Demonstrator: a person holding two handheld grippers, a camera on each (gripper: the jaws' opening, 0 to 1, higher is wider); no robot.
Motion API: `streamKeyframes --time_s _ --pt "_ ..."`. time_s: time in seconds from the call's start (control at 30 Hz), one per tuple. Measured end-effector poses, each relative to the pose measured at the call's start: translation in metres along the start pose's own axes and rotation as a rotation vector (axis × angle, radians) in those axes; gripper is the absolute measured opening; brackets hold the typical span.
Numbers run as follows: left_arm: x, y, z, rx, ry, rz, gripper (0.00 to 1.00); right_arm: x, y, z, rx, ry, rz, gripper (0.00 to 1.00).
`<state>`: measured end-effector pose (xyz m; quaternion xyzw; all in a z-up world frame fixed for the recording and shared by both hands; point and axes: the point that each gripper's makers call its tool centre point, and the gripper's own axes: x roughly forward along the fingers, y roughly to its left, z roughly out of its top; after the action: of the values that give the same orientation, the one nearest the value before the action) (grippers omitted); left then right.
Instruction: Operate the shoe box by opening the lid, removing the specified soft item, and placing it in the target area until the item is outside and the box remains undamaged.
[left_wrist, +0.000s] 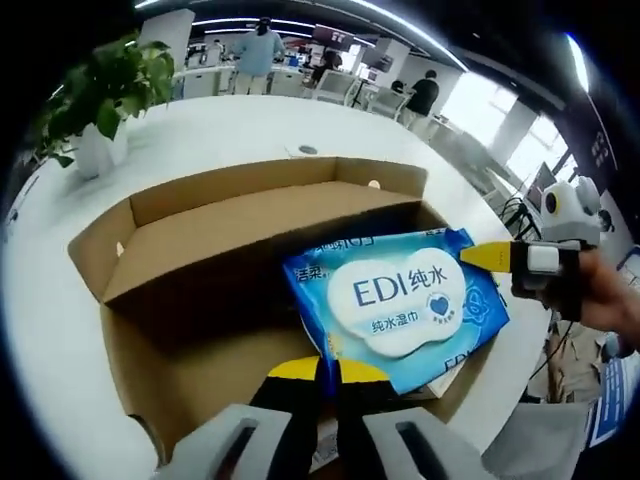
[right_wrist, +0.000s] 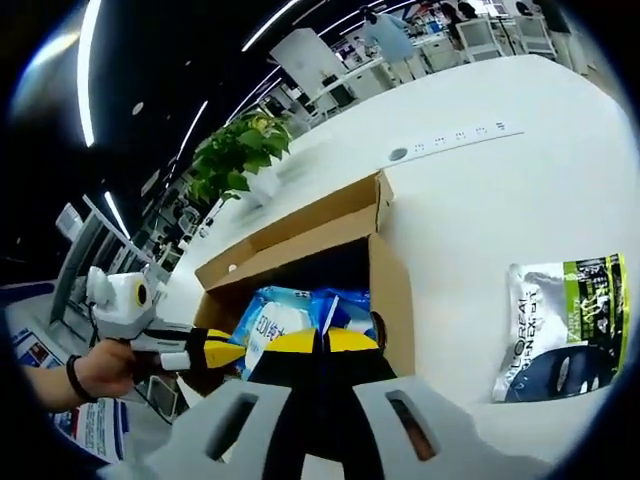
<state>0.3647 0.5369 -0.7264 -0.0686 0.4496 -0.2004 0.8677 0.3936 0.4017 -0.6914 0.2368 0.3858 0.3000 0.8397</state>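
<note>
Holding: the left gripper had its yellow-tipped fingers nearly closed on the near edge of the wet-wipes pack, which sat tilted inside the open cardboard shoe box.
Right gripper: the right gripper hovered just above the pack's opposite end, fingers narrow, grip uncertain.
Axis: the pack's length ran roughly between the two grippers.
Writing: "EDI" with Chinese characters on the pack; "L'OREAL" on a pouch lying on the white table.
</note>
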Motion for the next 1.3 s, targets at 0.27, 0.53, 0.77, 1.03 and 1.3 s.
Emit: streamKeyframes --time_s 0.27,0.53,0.77,1.03,1.3 --pt "-0.015 -0.007 0.009 0.015 -0.058 0.026 0.03 -0.003 0.001 0.003 0.012 -0.024 0.0 0.0" --pt "-0.03 -0.019 0.022 0.028 -0.089 0.024 0.03 -0.014 0.006 0.013 0.023 -0.06 0.018 0.0" --pt "-0.038 -0.039 0.037 0.046 -0.12 0.017 0.03 -0.029 0.001 0.021 0.031 -0.086 0.019 0.0" --pt "-0.035 -0.071 0.052 0.096 -0.132 -0.015 0.02 -0.057 -0.016 0.031 0.06 -0.148 0.015 0.0" --pt "-0.022 -0.108 0.064 0.149 -0.133 -0.061 0.02 -0.091 -0.043 0.032 0.105 -0.192 -0.018 0.0"
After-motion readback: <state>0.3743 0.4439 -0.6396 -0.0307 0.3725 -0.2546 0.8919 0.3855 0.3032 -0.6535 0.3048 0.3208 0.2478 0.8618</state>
